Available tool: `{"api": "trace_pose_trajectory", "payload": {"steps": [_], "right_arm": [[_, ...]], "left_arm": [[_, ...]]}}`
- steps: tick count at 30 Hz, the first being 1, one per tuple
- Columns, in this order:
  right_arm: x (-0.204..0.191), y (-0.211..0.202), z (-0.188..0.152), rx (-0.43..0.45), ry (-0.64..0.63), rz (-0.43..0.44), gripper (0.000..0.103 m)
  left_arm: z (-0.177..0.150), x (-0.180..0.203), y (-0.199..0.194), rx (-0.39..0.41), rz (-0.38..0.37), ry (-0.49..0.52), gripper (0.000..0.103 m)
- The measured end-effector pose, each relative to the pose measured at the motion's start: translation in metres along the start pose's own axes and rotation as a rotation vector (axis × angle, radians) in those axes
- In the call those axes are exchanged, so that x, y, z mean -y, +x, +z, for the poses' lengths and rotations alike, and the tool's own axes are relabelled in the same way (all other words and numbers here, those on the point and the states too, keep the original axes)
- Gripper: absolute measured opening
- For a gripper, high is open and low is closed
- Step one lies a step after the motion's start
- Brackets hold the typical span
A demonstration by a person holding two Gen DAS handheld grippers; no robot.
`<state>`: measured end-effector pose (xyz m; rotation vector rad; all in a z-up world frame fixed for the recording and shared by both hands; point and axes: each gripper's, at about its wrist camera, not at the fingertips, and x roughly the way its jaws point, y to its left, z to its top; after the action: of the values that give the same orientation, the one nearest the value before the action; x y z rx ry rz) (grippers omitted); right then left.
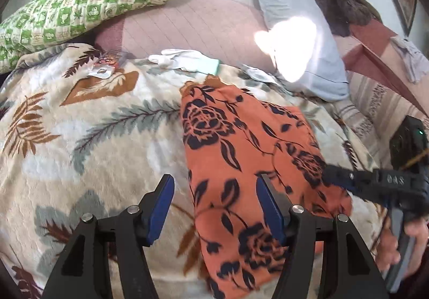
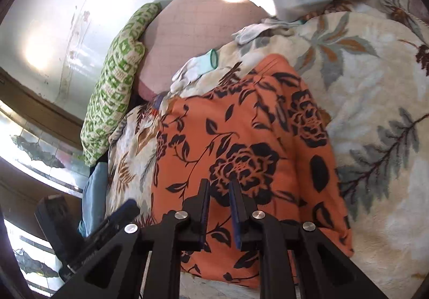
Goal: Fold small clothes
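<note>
Orange floral garment (image 1: 236,154), near edge hidden behind left gripper (image 1: 214,208).

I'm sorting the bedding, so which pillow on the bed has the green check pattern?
The green checked pillow at the far left, propped on the pink sheet. The other, the grey pillow on the right, is plain.

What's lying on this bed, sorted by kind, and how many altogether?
Orange floral garment: 1
Leaf-print blanket: 1
Pillows: 2, a green checked pillow and a grey-blue pillow
White gloves: 2, a white glove and a second white glove
Small packet: 1
Total: 7
</note>
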<state>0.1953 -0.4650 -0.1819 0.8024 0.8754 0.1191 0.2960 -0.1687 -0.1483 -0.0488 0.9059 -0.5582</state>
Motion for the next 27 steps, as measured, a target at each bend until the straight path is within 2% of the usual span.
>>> {"api": "trace_pose_trajectory", "payload": {"steps": [2, 4, 6, 8, 10, 14, 17, 20, 23, 25, 26, 27], "right_arm": [[-0.001, 0.014, -0.003, -0.026, 0.005, -0.003, 0.016], [0.005, 0.029, -0.005, -0.045, 0.015, -0.056, 0.017], [0.011, 0.045, -0.006, -0.087, 0.006, -0.071, 0.017], [0.009, 0.047, -0.006, -0.092, -0.003, -0.072, 0.017], [0.007, 0.043, -0.005, -0.091, 0.0, -0.068, 0.017], [0.002, 0.032, 0.002, -0.035, -0.006, -0.031, 0.017], [0.002, 0.026, 0.008, 0.011, 0.003, -0.033, 0.017], [0.011, 0.038, 0.007, -0.056, 0.013, -0.055, 0.017], [0.013, 0.027, 0.012, -0.048, 0.017, -0.006, 0.017], [0.02, 0.005, 0.018, 0.013, 0.044, 0.064, 0.017], [0.024, -0.005, 0.021, 0.042, 0.043, 0.068, 0.021], [0.029, -0.014, 0.025, 0.062, 0.038, 0.049, 0.031]], "left_arm": [[0.0, -0.002, 0.009, -0.008, 0.034, -0.013, 0.065], [0.002, -0.002, 0.025, -0.018, 0.085, -0.021, 0.068], [0.004, 0.0, 0.04, -0.045, 0.143, -0.019, 0.071], [0.004, -0.003, 0.048, -0.07, 0.155, -0.041, 0.076], [0.004, -0.004, 0.055, -0.107, 0.159, -0.039, 0.077], [0.009, -0.011, 0.047, -0.127, 0.12, -0.077, 0.077], [0.013, -0.016, 0.03, -0.092, 0.129, -0.086, 0.077], [0.011, -0.022, 0.026, -0.12, 0.133, -0.094, 0.077], [0.007, -0.031, 0.021, -0.15, 0.071, -0.154, 0.077], [0.006, -0.035, 0.015, -0.158, 0.043, -0.179, 0.077], [0.005, -0.036, 0.013, -0.164, 0.025, -0.188, 0.078], [0.005, -0.038, 0.011, -0.169, 0.002, -0.199, 0.079]]}}
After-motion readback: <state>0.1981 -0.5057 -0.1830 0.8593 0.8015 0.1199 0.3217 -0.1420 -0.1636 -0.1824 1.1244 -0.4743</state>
